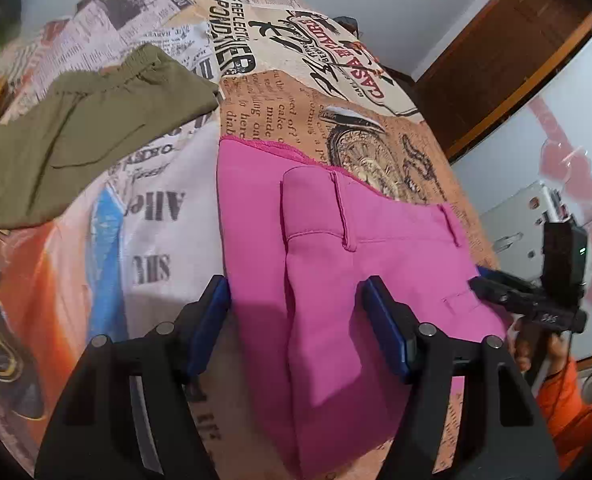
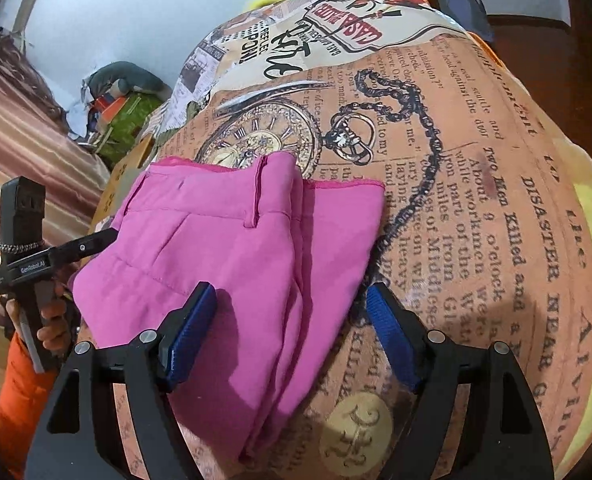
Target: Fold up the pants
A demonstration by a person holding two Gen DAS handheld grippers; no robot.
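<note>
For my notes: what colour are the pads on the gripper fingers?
Blue pads, on black fingers; clearest in the right wrist view.

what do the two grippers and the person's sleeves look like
Both the left gripper and the right gripper have black angular frames with silver round pins at the joints and ribbed blue pads on the fingers. Seen from the right wrist, the left one has a black upright handle printed "GenRobot.AI" in white. A beaded bracelet wraps the handle. The sleeves are orange.

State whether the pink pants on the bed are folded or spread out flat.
Folded: the pink pants lie in stacked layers, waistband on top and hems showing beneath.
</note>
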